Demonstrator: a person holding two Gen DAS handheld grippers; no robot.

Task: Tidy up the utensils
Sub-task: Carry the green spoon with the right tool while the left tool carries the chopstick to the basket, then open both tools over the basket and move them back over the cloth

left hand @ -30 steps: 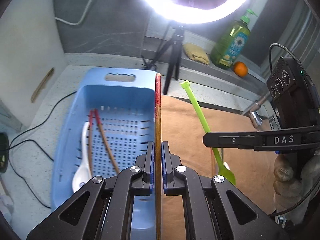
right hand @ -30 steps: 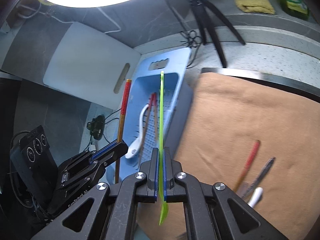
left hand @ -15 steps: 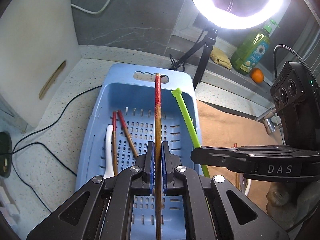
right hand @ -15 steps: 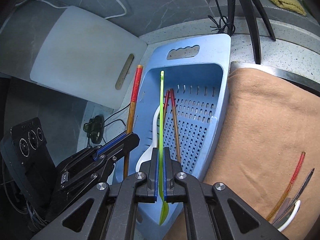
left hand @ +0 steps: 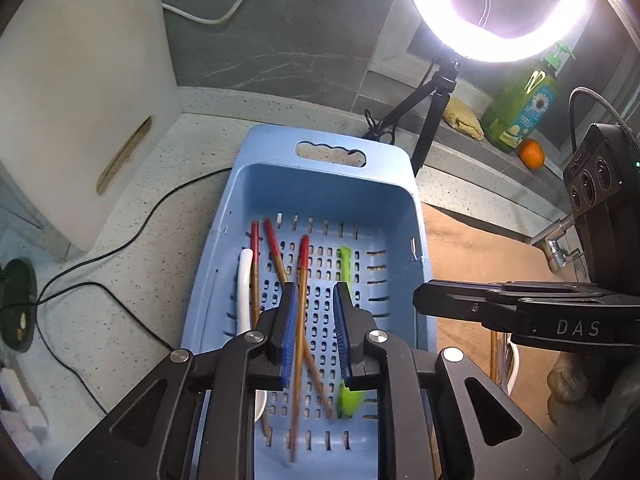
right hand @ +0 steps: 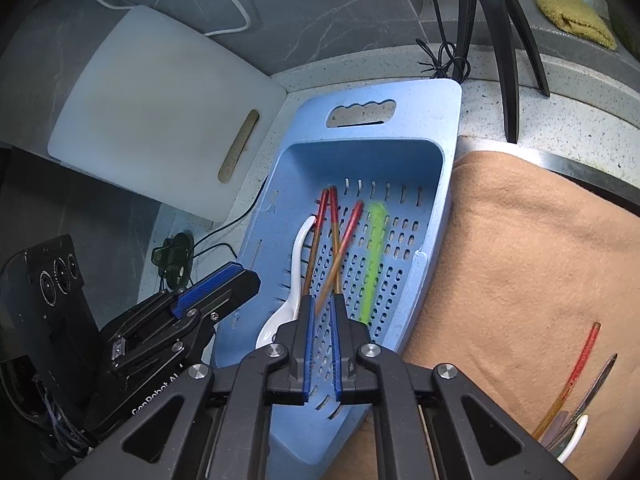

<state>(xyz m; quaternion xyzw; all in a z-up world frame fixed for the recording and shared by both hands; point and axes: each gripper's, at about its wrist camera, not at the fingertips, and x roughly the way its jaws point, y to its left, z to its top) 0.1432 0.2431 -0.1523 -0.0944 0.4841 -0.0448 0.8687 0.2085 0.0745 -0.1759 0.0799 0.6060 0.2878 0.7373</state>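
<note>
**Both jaws parting over the blue basket**

At nine o'clock a white cutting board (left hand: 80, 92) leans on the wall, clear of the work. At centre the blue basket (left hand: 320, 184) sits on the speckled table (left hand: 132, 264), its slotted floor presumably there to let washed utensils drain. Inside, counted left to right: one white spoon (left hand: 245, 292), three red-tipped chopsticks (left hand: 303, 280), one green spoon (left hand: 345, 268), all lying lengthwise. The left gripper (left hand: 316, 336) hangs over them, jaws opening with nothing pressed between the pads. The right gripper (right hand: 322, 344) does likewise, jaws opening and empty, the green spoon blurred just beyond. At four o'clock in the right wrist view, the brown towel (right hand: 520, 248) holds unsorted pieces: one more chopstick (right hand: 576, 376), a white handle and dark utensils too bunched to count.
</note>
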